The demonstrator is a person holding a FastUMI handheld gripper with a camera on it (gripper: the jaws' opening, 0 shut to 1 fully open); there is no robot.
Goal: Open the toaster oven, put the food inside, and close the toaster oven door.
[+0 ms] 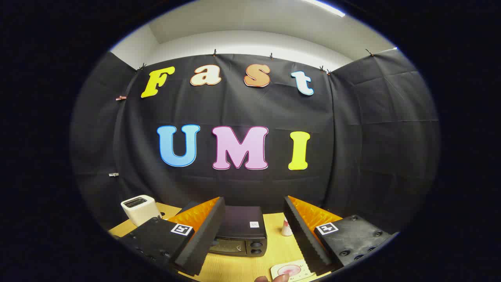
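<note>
I see a light wooden table (238, 266) below the gripper (254, 231), whose fingers are spread apart over it with nothing between their pads. Directly on the wood, a dark toaster oven (242, 231) sits at about twelve o'clock, just ahead of the fingers, door closed. A white toaster (139, 208) stands at roughly ten o'clock from the oven, near the table's far corner. A small pale object (286, 228) rests at three o'clock beside the oven. A flat plate (290, 271) lies at five o'clock.
</note>
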